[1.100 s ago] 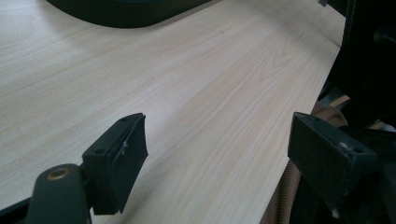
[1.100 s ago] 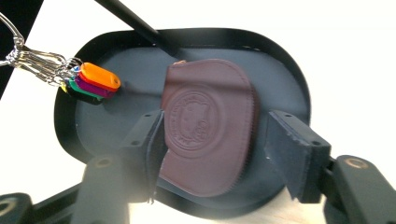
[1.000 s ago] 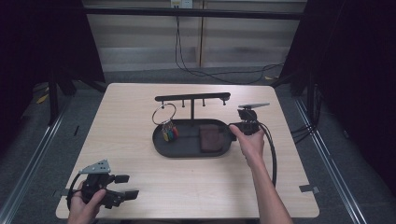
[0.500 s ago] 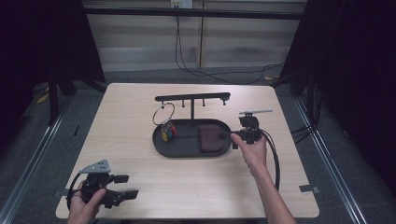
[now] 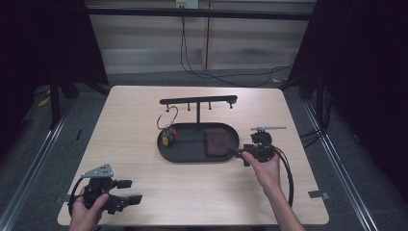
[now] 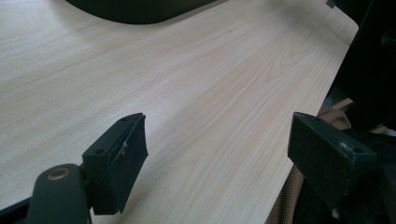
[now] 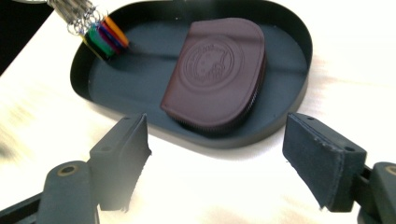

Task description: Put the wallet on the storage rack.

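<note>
Your right hand-held gripper (image 5: pixel 239 155) sits just off the right end of the black oval tray (image 5: pixel 166 149), its jaws spread wide with nothing between them; they have just been opening. In the right gripper view the dark brown zip pouch (image 7: pixel 217 72) lies flat inside the tray, in its right half, close to the near wall and apart from both pads. So, judging from how things lie, the pouch is already set down in the tray and released, and that step looks finished.

The key bunch with its coloured tags (image 5: pixel 168 137) rests at the left end of the same tray, its large wire ring (image 5: pixel 166 117) standing up toward the T-shaped hanger bar (image 5: pixel 198 100) that rises behind the tray. The ring seems to lean near a peg on the bar, but whether it actually hangs from one you cannot tell from the high view.

Your left hand-held gripper (image 5: pixel 134 190) stays out of the work at the near left corner of the tabletop (image 5: pixel 125 110), well away from the tray. Its jaws also stand wide and empty, with bare wood between them in the left gripper view.

What is left, as far as can be judged, is little: draw the right hand clear of the tray without nudging its rim.
</note>
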A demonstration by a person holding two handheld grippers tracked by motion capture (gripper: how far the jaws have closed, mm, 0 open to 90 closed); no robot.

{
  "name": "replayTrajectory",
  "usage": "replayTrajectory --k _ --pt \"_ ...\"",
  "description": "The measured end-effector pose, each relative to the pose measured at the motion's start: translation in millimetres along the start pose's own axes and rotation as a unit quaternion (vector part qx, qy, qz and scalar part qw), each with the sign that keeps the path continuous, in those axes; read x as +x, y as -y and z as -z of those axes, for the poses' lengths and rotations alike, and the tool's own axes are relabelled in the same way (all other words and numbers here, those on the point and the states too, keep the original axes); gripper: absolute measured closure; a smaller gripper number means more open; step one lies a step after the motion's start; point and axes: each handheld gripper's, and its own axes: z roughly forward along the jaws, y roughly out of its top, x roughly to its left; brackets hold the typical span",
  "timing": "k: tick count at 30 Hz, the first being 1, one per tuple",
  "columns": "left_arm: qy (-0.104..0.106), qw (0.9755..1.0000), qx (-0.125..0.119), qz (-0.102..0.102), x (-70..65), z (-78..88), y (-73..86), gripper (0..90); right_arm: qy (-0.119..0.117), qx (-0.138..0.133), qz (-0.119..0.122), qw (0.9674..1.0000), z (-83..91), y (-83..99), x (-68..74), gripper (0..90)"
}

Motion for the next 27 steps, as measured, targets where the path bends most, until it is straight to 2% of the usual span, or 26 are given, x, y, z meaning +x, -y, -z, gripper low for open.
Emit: replayTrajectory --k 5,11,15,18,20,22,24,27 --pt "0.000 1.0000 0.000 -0.001 0.1 1.3 0.4 19.7 0.002 -0.001 0.018 0.9998 10.0 15.5 4.3 22.8" --pt "-0.003 1.0000 -0.003 0.002 -0.4 1.2 0.9 19.8 0.010 -0.003 0.027 0.9996 26.5 33.5 4.9 23.0" --pt "-0.006 1.0000 -0.005 0.004 0.5 1.4 2.3 19.8 0.030 -0.003 0.036 0.9989 37.2 45.4 2.6 22.4" --pt "-0.005 0.9999 -0.009 0.000 -0.6 1.9 1.9 19.8 0.029 -0.011 0.028 0.9991 44.9 57.3 -1.5 22.6" --pt "-0.006 0.9999 -0.009 -0.001 -0.8 1.4 2.0 19.8 0.029 -0.017 0.020 0.9992 47.8 66.9 -5.1 23.4" --pt "-0.006 1.0000 -0.005 0.000 -0.7 0.2 2.2 19.8 0.042 -0.021 0.026 0.9985 47.3 75.2 -9.1 23.4" --pt "-0.004 1.0000 -0.005 -0.001 -1.7 0.5 2.0 19.8 0.041 -0.021 0.019 0.9988 46.2 80.2 -13.4 22.9" --pt "-0.002 1.0000 -0.008 -0.005 -3.1 2.3 1.9 19.8 0.060 -0.018 0.027 0.9977 43.1 84.0 -16.8 21.7"
